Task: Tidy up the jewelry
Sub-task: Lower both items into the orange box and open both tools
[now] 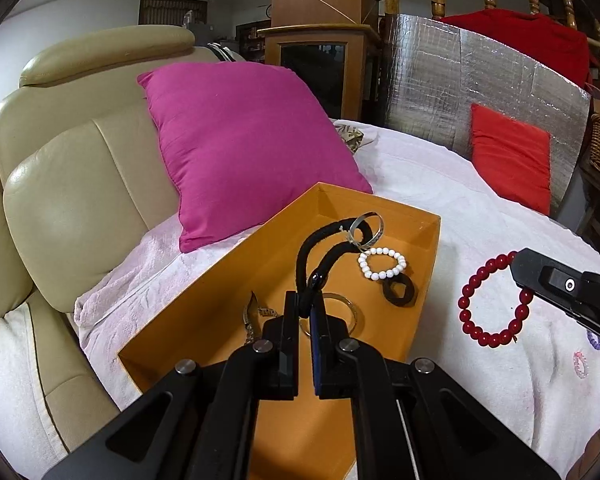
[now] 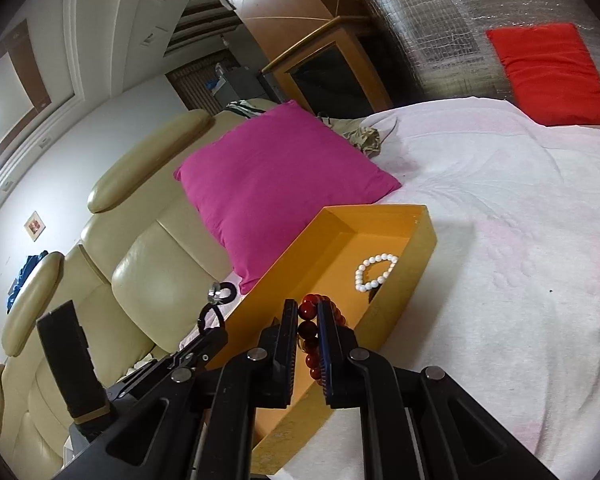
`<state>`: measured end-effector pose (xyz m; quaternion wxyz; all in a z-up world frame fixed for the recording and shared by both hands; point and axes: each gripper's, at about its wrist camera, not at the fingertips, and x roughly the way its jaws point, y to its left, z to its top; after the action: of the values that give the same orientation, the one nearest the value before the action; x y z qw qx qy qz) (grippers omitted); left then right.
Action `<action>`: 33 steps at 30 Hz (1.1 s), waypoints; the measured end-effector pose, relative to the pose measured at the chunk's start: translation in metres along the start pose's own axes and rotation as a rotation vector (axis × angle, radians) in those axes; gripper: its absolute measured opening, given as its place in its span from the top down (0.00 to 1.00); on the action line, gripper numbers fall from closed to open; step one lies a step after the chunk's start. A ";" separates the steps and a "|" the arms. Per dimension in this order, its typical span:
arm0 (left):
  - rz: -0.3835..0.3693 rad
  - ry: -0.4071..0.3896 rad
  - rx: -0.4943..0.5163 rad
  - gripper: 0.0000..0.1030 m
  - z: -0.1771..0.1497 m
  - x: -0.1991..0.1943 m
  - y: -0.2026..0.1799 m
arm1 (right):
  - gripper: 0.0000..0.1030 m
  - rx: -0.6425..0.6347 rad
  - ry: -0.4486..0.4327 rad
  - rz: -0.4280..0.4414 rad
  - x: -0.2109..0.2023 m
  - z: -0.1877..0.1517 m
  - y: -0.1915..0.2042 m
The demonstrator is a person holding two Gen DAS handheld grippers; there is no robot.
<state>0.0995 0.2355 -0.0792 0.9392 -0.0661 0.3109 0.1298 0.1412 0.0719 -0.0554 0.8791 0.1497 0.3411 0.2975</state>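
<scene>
An orange tray lies on a white towel; it also shows in the right wrist view. My left gripper is shut on a black cord with a silver ring at its end, held above the tray. In the tray lie a white bead bracelet, a black ring, a clear bangle and a metal piece. My right gripper is shut on a red bead bracelet, hanging beside the tray's right wall in the left wrist view.
A magenta cushion leans on a beige leather sofa behind the tray. A red cushion rests against a silver foil panel. Small bead pieces lie on the towel at the right.
</scene>
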 end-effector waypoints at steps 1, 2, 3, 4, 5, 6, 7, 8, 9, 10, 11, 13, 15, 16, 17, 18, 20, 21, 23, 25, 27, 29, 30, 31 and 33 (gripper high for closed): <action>0.002 0.001 0.000 0.95 0.000 0.000 0.000 | 0.89 -0.002 -0.001 0.001 0.000 0.000 0.001; 0.004 0.003 0.000 0.95 0.000 0.001 0.000 | 0.89 -0.003 -0.001 0.003 0.001 0.001 0.002; 0.008 0.007 -0.001 0.95 0.000 0.002 0.001 | 0.89 -0.004 -0.001 0.005 0.001 0.001 0.004; 0.009 0.010 -0.005 0.95 0.000 0.002 0.001 | 0.89 -0.005 -0.001 0.007 0.001 0.001 0.004; 0.011 0.012 -0.008 0.95 0.000 0.003 0.002 | 0.89 -0.006 0.000 0.008 0.002 0.002 0.005; 0.015 0.013 -0.011 0.95 0.000 0.003 0.004 | 0.89 -0.007 0.001 0.010 0.003 0.002 0.006; 0.019 0.015 -0.013 0.95 0.000 0.004 0.004 | 0.89 -0.009 0.003 0.012 0.004 0.002 0.007; 0.022 0.017 -0.016 0.95 0.000 0.004 0.005 | 0.89 -0.010 0.006 0.013 0.006 0.002 0.007; 0.025 0.019 -0.018 0.95 0.000 0.005 0.006 | 0.89 -0.011 0.010 0.015 0.007 0.003 0.008; 0.028 0.021 -0.019 0.95 -0.001 0.006 0.007 | 0.89 -0.013 0.013 0.015 0.010 0.003 0.009; 0.031 0.024 -0.020 0.95 -0.001 0.007 0.007 | 0.89 -0.014 0.015 0.015 0.012 0.003 0.010; 0.038 0.032 -0.023 0.95 -0.001 0.008 0.009 | 0.89 -0.014 0.018 0.018 0.015 0.004 0.011; 0.044 0.039 -0.027 0.95 -0.002 0.011 0.011 | 0.89 -0.013 0.023 0.021 0.019 0.005 0.012; 0.047 0.043 -0.029 0.95 -0.002 0.011 0.012 | 0.89 -0.011 0.027 0.022 0.022 0.005 0.012; 0.049 0.047 -0.031 0.95 -0.003 0.012 0.012 | 0.89 -0.010 0.029 0.022 0.024 0.006 0.013; 0.054 0.053 -0.033 0.95 -0.003 0.014 0.013 | 0.89 -0.010 0.032 0.022 0.026 0.006 0.013; 0.059 0.065 -0.037 0.95 -0.004 0.017 0.015 | 0.89 -0.011 0.040 0.020 0.031 0.006 0.013; 0.064 0.073 -0.040 0.95 -0.004 0.019 0.017 | 0.89 -0.011 0.044 0.017 0.034 0.006 0.013; 0.071 0.089 -0.044 0.95 -0.005 0.022 0.018 | 0.89 -0.009 0.053 0.012 0.039 0.006 0.012; 0.076 0.099 -0.046 0.95 -0.007 0.025 0.019 | 0.89 -0.008 0.063 0.005 0.045 0.006 0.010; 0.081 0.111 -0.044 0.95 -0.008 0.029 0.019 | 0.89 -0.009 0.071 -0.003 0.050 0.006 0.010; 0.084 0.125 -0.043 0.95 -0.009 0.032 0.019 | 0.89 -0.006 0.079 -0.011 0.055 0.005 0.007; 0.086 0.133 -0.042 0.95 -0.010 0.034 0.019 | 0.89 -0.002 0.084 -0.016 0.058 0.004 0.006; 0.087 0.139 -0.041 0.95 -0.010 0.035 0.020 | 0.89 0.000 0.087 -0.019 0.060 0.004 0.004; 0.092 0.156 -0.039 0.95 -0.011 0.040 0.020 | 0.89 0.003 0.094 -0.030 0.064 0.002 0.002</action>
<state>0.1183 0.2605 -0.1125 0.9037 -0.0801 0.3831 0.1734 0.1802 0.1132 -0.0859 0.8661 0.1318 0.3847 0.2906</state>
